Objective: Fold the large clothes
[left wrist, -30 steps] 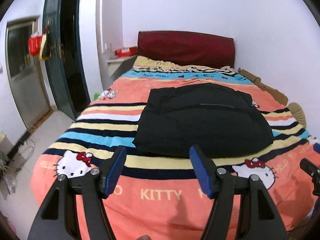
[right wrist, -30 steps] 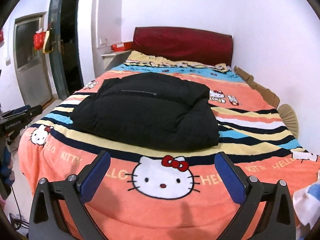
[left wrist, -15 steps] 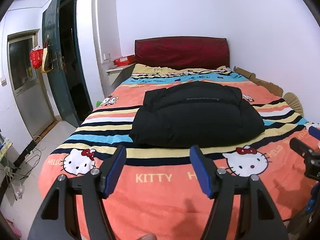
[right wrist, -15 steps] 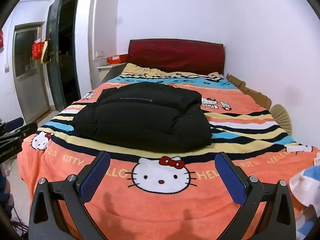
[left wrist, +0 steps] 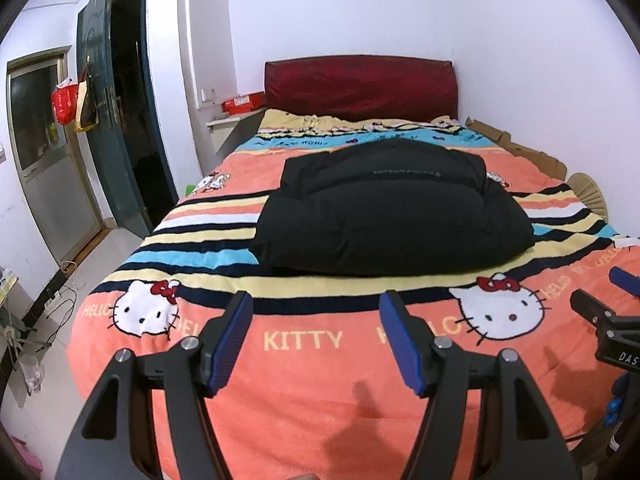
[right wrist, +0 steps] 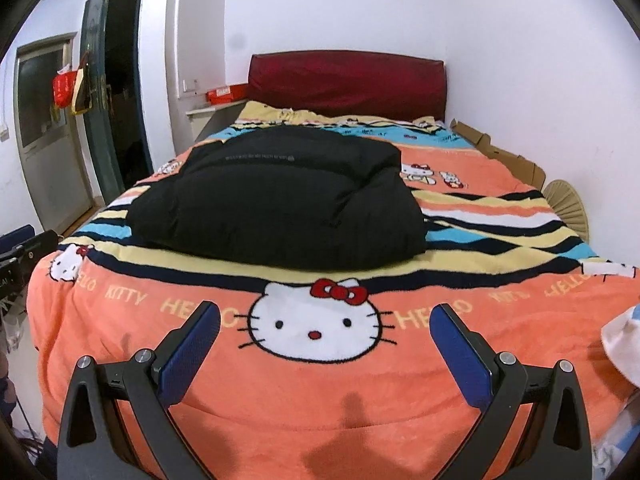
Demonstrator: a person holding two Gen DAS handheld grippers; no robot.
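A black puffy jacket (left wrist: 384, 208) lies folded into a thick bundle on the middle of the bed; it also shows in the right wrist view (right wrist: 280, 200). My left gripper (left wrist: 316, 324) is open and empty, held above the orange foot end of the blanket, well short of the jacket. My right gripper (right wrist: 326, 334) is open wide and empty, over the Hello Kitty face at the bed's foot. The right gripper's tip shows at the right edge of the left wrist view (left wrist: 608, 320).
The bed carries an orange striped Hello Kitty blanket (left wrist: 304, 380) and a red headboard (left wrist: 360, 84). A dark door (left wrist: 116, 128) stands open at left. Cardboard (left wrist: 520, 148) and a fan (right wrist: 566, 204) lie along the right wall. A light cloth (right wrist: 624, 344) sits at the right.
Both grippers have pulled back from the jacket toward the foot of the bed and tilted up. The jacket has not moved. Both stay open.
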